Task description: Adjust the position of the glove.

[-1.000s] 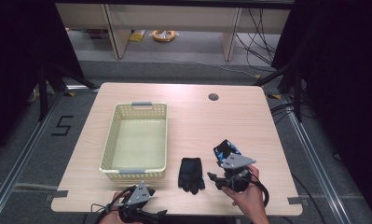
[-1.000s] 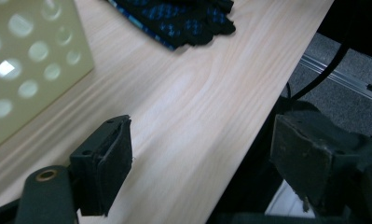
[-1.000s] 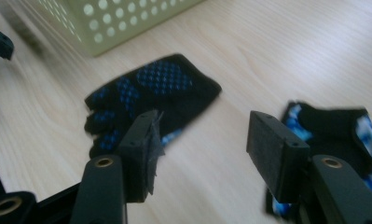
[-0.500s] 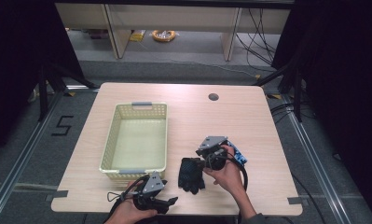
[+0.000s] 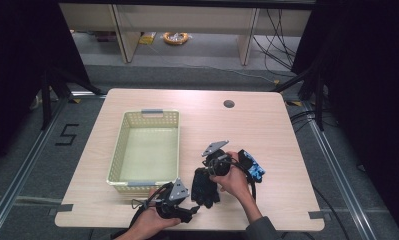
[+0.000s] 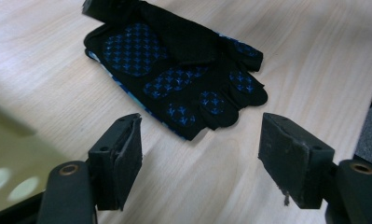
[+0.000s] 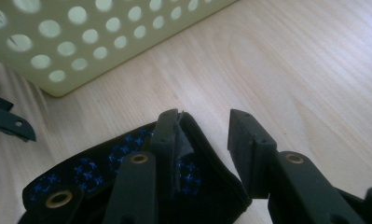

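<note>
Glove (image 5: 205,186) lies on table (image 5: 267,130) beside empty basket (image 5: 118,150).

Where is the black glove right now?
In the high view the glove lies on the table near its front edge, just right of the basket, between the two grippers.

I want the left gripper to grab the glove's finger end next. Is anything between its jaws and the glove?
Nothing visible. The left gripper stands open with bare table between it and the glove. The right gripper is at the glove's far end.
</note>
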